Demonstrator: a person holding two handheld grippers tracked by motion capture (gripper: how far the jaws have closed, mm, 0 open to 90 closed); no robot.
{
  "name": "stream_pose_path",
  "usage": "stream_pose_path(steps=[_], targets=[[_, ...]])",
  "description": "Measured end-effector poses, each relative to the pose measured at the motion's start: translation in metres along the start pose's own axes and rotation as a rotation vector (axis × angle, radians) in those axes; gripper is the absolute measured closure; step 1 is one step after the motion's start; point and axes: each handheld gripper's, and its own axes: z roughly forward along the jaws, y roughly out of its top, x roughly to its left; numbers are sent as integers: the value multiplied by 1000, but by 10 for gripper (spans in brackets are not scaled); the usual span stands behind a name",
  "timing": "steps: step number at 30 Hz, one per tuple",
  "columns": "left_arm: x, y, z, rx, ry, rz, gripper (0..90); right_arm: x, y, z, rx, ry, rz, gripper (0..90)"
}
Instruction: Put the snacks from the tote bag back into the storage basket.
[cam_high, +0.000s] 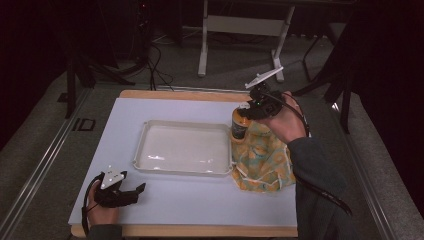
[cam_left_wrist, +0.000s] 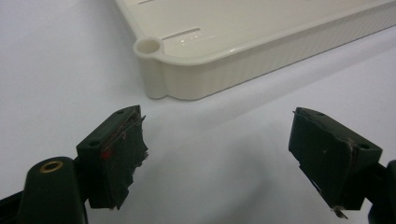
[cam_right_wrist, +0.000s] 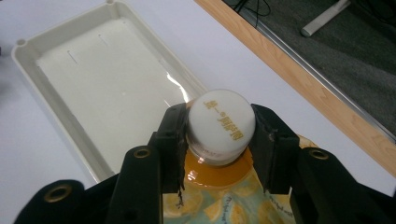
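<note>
Right gripper (cam_right_wrist: 219, 149) pinches the bottle (cam_high: 240, 125) at its cap (cam_right_wrist: 221, 122) only; it may swing or slip onto the tray (cam_high: 145, 160). Left gripper (cam_left_wrist: 219, 154) jaws stand spread, idle.

surface: white table (cam_high: 200, 205) | on it: cream tray (cam_high: 145, 150), patterned cloth bag (cam_high: 265, 165)

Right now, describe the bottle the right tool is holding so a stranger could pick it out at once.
Find the cream tray in the middle of the white table; just past its right edge lies a patterned yellow cloth bag. Standing upright at the bag's far end, gripped at the neck by the right tool, is the bottle: orange liquid, white cap with gold lettering, the only upright thing there.
</note>
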Motion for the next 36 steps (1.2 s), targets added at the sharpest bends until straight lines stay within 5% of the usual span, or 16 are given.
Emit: stream_pose_path(steps=[36], targets=[[0,0,0,2,-1,3,185,31,11,8,-12,60,-73,588]])
